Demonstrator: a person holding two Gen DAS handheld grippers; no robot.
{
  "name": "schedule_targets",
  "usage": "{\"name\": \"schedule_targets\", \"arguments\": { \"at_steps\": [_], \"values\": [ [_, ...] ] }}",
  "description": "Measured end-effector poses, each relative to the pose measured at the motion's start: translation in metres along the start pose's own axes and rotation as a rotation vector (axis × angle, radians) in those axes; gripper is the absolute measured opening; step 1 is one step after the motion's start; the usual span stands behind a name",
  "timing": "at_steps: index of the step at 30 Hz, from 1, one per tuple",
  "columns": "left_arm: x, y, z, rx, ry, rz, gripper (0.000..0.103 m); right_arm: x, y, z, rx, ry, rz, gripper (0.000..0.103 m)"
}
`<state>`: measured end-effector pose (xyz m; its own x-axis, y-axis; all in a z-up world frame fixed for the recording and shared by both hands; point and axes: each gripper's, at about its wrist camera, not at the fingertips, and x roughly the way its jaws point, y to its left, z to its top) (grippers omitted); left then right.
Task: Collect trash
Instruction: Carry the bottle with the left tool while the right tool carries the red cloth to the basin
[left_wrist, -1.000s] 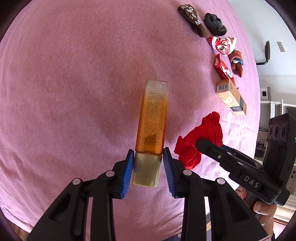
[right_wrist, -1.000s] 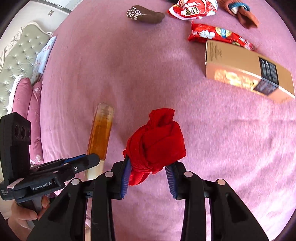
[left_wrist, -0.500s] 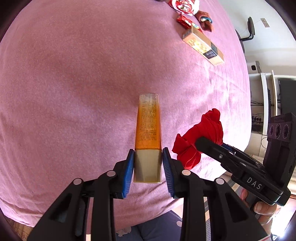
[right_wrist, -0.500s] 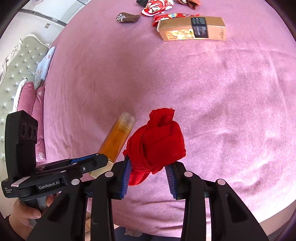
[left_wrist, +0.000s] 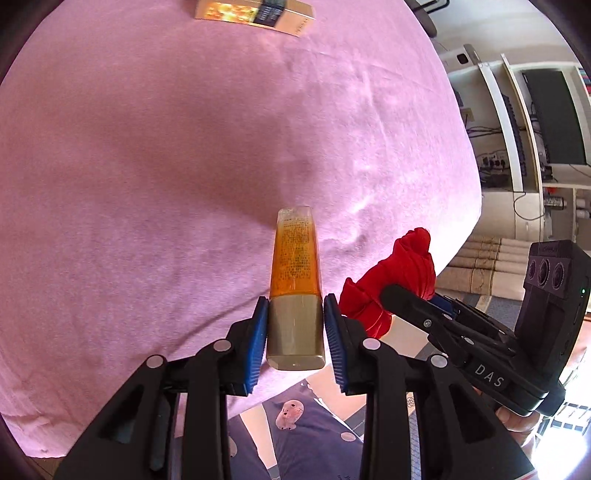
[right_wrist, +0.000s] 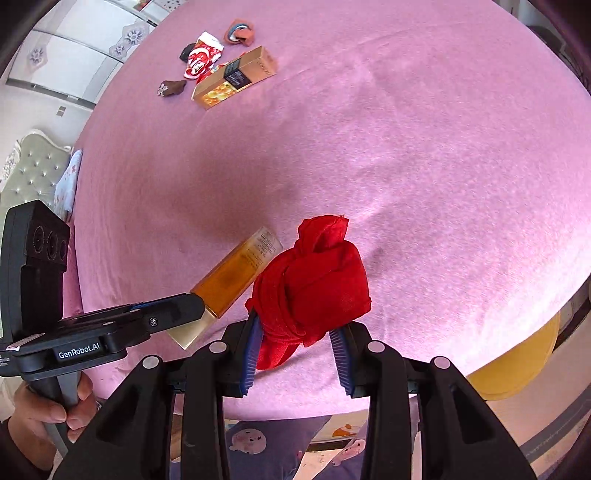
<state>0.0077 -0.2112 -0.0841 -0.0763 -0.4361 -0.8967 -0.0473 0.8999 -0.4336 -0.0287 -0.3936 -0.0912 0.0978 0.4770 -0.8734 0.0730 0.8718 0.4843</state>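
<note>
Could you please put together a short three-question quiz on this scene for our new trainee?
1. True or false: the left gripper grips the orange translucent tube by its beige cap end.
2. What is between the fingers of the right gripper? A) gold cardboard box B) knotted red cloth bundle C) brown sock
3. Fill in: the gold cardboard box lies on the ___ bedspread.

Key: 1 true; 2 B, the knotted red cloth bundle; 3 pink.

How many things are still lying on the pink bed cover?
5, clustered at the far end: gold box, red-and-white wrapper, brown sock, rust-coloured bundle, a dark item half hidden behind the wrapper. More may be hidden.
</note>
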Motion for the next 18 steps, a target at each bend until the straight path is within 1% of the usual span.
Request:
{"name": "schedule_targets", "arguments": {
  "at_steps": [3, 6, 13, 18],
  "values": [
    [0.015, -0.037, -0.001, 0.037, 0.025, -0.011, 0.031, -0.021, -0.035, -0.012, 0.04, -0.02, -0.007, 0.034],
    [0.034, -0.08, -0.003, 0.1, 0.056, -0.01, 0.031, -0.047, -0.074, -0.025, 0.091, -0.055, -0.006, 0.034],
    [0.086, -0.183, -0.031, 0.235, 0.137, -0.028, 0.031, -0.101, -0.172, -0.064, 0.226, -0.114, -0.031, 0.034],
    [0.127, -0.249, -0.051, 0.324, 0.193, -0.031, 0.031, -0.127, -0.239, -0.098, 0.33, -0.135, -0.056, 0.034]
  ]
}}
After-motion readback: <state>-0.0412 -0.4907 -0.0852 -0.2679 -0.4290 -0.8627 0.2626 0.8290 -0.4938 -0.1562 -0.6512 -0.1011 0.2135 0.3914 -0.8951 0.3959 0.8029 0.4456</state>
